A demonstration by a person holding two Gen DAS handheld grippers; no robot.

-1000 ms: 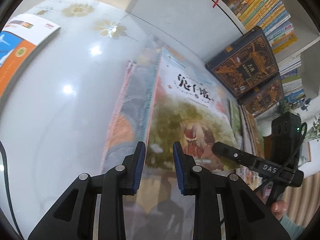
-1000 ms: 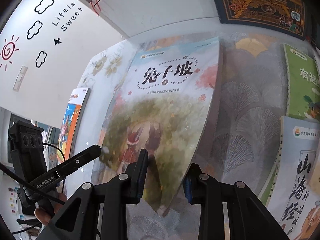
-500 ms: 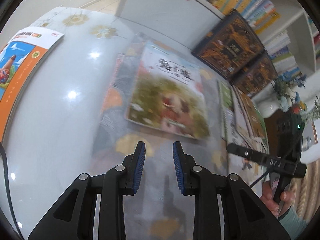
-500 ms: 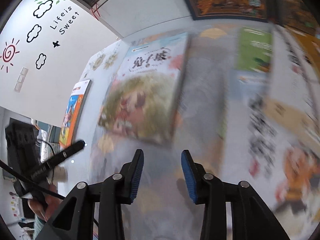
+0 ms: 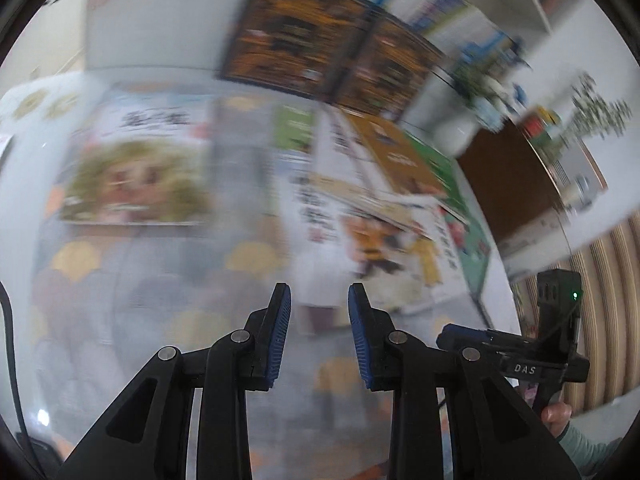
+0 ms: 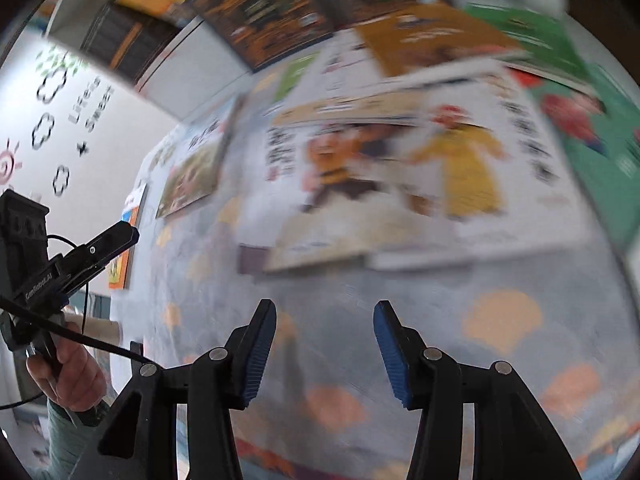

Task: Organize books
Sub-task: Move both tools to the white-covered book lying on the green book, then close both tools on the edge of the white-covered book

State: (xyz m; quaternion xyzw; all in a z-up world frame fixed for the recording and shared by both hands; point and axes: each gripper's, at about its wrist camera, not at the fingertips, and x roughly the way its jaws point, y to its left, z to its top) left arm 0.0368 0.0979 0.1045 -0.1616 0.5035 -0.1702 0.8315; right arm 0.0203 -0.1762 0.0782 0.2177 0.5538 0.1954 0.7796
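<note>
Both grippers empty above the books

The green-cover book [image 5: 136, 176] lies flat on the patterned cloth [image 5: 168, 304] at left. The left gripper [image 5: 319, 336] stands slightly parted, nothing between its jaws. The right gripper [image 6: 325, 354], its jaws just opening wider, holds nothing near the overlapping book pile [image 6: 400, 176]

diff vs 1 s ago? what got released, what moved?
Both tools let go of the rabbit book, now flat on the table. Left tool and right tool swung toward the book pile; right jaws have just been opening, empty. Pile unchanged.
</note>
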